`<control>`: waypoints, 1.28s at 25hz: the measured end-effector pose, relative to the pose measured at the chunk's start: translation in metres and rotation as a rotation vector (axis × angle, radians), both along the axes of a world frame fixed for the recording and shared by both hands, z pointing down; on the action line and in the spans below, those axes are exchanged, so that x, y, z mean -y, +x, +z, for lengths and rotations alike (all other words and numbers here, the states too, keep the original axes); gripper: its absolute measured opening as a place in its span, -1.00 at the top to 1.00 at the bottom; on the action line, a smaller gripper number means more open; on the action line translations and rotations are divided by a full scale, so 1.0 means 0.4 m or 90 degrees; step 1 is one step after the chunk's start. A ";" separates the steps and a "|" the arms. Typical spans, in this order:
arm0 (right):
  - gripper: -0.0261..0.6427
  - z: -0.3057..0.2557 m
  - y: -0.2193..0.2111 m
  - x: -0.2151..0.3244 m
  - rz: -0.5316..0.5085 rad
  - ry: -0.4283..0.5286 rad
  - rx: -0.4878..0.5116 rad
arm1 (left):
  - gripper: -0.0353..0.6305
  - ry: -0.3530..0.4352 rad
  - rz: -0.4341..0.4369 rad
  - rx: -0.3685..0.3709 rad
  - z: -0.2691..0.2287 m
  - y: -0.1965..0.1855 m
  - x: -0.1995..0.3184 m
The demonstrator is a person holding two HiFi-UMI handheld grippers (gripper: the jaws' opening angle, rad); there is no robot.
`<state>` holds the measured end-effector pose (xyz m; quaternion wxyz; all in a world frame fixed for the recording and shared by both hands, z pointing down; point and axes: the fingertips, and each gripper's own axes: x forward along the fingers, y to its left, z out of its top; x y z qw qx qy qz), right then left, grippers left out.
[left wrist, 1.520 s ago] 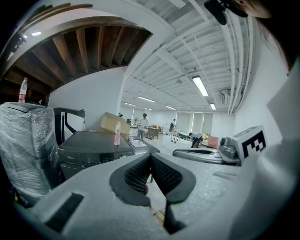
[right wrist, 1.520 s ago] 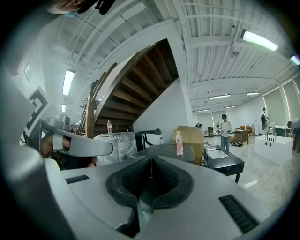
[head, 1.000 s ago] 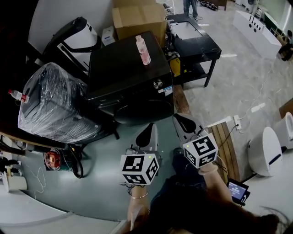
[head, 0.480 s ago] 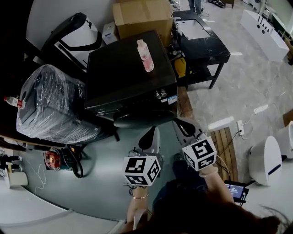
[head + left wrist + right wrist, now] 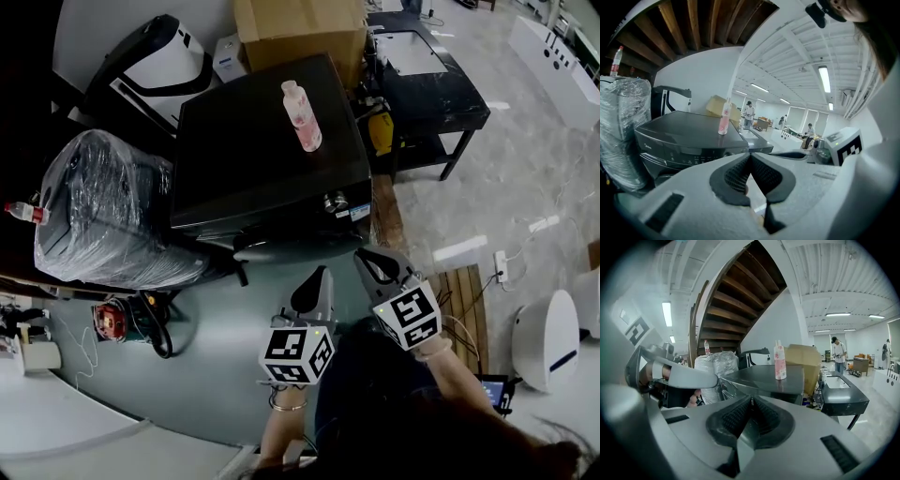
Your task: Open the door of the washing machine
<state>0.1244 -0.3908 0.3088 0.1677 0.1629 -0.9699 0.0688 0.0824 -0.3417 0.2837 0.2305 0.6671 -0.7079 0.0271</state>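
Note:
The black washing machine [image 5: 267, 141] stands in the middle of the head view, its round door [image 5: 291, 246] on the near front and shut. A pink bottle [image 5: 302, 103] stands on its top. My left gripper [image 5: 319, 275] is shut and empty, just short of the door's near edge. My right gripper [image 5: 362, 255] is also shut and empty, beside the door's right end below the knob [image 5: 335, 201]. In the left gripper view the shut jaws [image 5: 750, 154] point at the machine [image 5: 689, 136] and bottle [image 5: 724, 118]. The right gripper view shows shut jaws [image 5: 751, 399], the machine [image 5: 764, 376] and the bottle [image 5: 779, 360].
A plastic-wrapped bundle [image 5: 108, 211] sits against the machine's left side. A cardboard box [image 5: 300, 28] is behind it and a black low table [image 5: 431, 89] to its right. A wooden pallet [image 5: 464, 300], a power strip [image 5: 500, 265] and a white appliance [image 5: 553, 339] lie at the right.
Both grippers have come lower and forward toward the machine's front. Both stay shut and the door has not moved.

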 end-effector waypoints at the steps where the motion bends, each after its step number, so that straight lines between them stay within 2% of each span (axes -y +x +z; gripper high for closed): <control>1: 0.92 0.015 -0.001 0.003 -0.005 -0.001 -0.006 | 0.85 -0.004 0.004 -0.003 0.011 0.002 0.007; 12: 0.87 0.150 -0.042 0.033 -0.032 -0.021 -0.053 | 0.85 -0.039 0.033 -0.007 0.135 -0.015 0.067; 32: 0.77 0.446 -0.146 0.102 -0.061 0.007 -0.151 | 0.85 -0.081 0.069 -0.021 0.378 -0.096 0.160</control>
